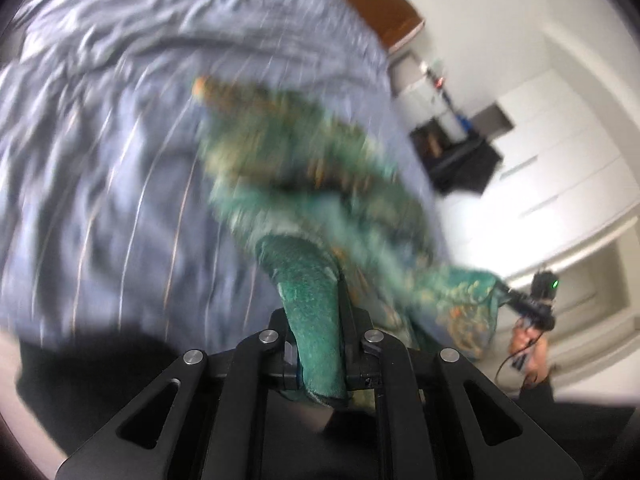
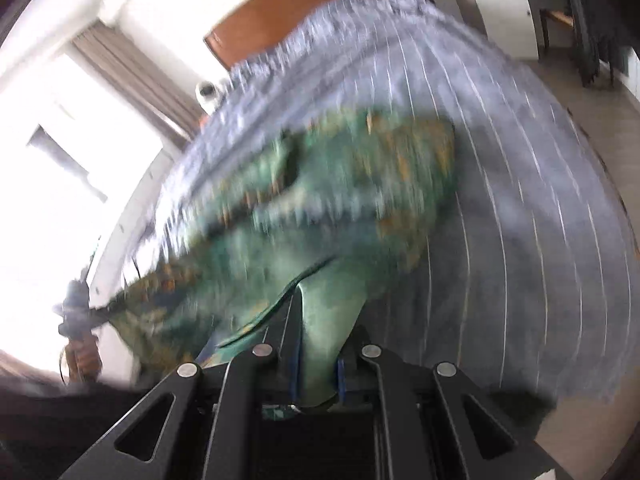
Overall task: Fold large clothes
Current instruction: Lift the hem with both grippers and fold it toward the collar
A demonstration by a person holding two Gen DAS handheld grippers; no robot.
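A green patterned garment point(image 1: 304, 168) with orange and gold print hangs stretched above a bed. My left gripper point(image 1: 318, 304) is shut on one green edge of it; the cloth runs back between the jaws. In the left wrist view the garment's far corner reaches the right gripper point(image 1: 510, 294), seen small at the right. My right gripper point(image 2: 320, 300) is shut on another edge of the same garment point(image 2: 340, 188). The left gripper point(image 2: 94, 314) shows at the left of the right wrist view, holding the other corner. Both views are motion-blurred.
A blue-grey striped bedsheet point(image 1: 120, 152) covers the bed point(image 2: 520, 208) beneath. A brown wooden headboard point(image 2: 304, 12) stands behind. White cabinets point(image 1: 560, 152) and a dark chair point(image 1: 460, 160) stand beside the bed. A bright window with a curtain point(image 2: 132, 72) is at the left.
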